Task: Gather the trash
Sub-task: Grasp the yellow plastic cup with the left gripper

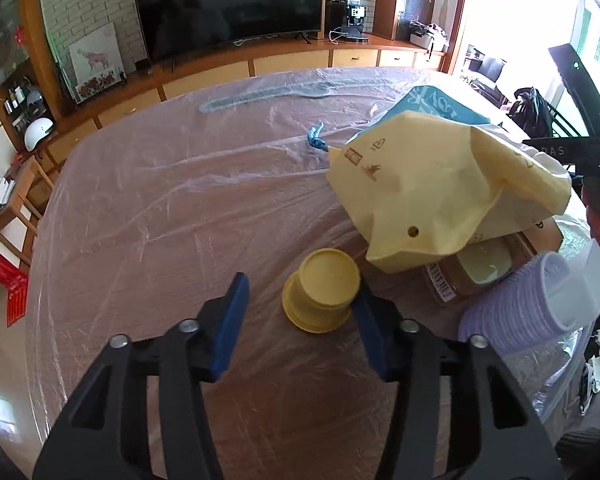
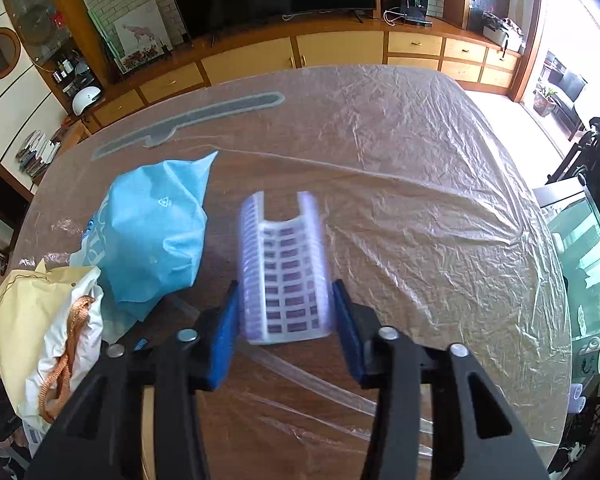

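Lilac ribbed cups [image 2: 284,268], stacked, sit pinched in the right gripper [image 2: 285,320] just right of the blue bag [image 2: 156,232], while the left gripper [image 1: 300,308], spread, brackets an unpinched yellow cup [image 1: 324,292] on the table [image 1: 160,208]; collecting seems barely begun.

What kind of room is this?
Probably a home living room: a big black flat-screen television stands on a long wooden cabinet with drawers, beside a round wooden table under clear plastic sheeting.

Wooden table [image 2: 300,380] under crinkled glossy clear plastic sheet [image 2: 440,200], matt yellow cup [image 1: 322,290] at its 6 o'clock edge, soft matt blue cloth bag [image 2: 156,232], ribbed translucent lilac plastic cup stack [image 2: 284,272]
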Demonstrator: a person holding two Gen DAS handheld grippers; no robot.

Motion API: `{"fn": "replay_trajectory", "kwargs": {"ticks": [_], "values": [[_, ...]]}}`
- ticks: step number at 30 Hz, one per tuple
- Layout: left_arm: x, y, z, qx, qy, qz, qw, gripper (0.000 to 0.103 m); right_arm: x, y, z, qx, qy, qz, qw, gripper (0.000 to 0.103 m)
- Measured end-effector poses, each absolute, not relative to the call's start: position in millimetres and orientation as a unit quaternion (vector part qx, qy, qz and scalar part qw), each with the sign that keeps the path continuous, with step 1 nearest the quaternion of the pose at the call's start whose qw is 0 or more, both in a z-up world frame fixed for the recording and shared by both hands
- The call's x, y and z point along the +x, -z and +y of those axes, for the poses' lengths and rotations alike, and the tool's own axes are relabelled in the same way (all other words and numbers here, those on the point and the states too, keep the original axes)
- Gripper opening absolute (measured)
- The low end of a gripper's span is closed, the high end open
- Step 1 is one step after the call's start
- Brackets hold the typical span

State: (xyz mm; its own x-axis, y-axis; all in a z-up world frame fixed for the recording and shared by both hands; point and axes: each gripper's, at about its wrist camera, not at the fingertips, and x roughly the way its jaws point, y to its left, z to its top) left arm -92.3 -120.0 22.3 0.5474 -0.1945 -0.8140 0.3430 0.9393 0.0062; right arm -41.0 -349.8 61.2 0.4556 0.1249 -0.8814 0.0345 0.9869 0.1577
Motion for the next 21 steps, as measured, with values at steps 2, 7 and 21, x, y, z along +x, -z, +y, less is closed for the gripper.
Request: {"fn": "replay_trajectory", "kwargs": {"ticks": [2, 7, 21], "values": [[-95.0, -22.7, -117.3, 0.08, 0.152, 0.453, 0.875, 0.041, -44.2, -62.6, -353.6, 0.082, -0.027, 0.517, 0.852, 0.043], [-100.0, -25.8, -105.3, 0.056, 0.149, 0.458, 0.875, 0.033, -58.0, -69.6, -365.1, 0.109, -0.035, 0.509, 0.853, 0.043], [-99.6, -30.8, -101.9, 0.045, 0.137, 0.444, 0.884, 0.06, -86.8, -81.4, -367.1, 0.126, -0.062, 0.495, 0.858, 0.043]]}}
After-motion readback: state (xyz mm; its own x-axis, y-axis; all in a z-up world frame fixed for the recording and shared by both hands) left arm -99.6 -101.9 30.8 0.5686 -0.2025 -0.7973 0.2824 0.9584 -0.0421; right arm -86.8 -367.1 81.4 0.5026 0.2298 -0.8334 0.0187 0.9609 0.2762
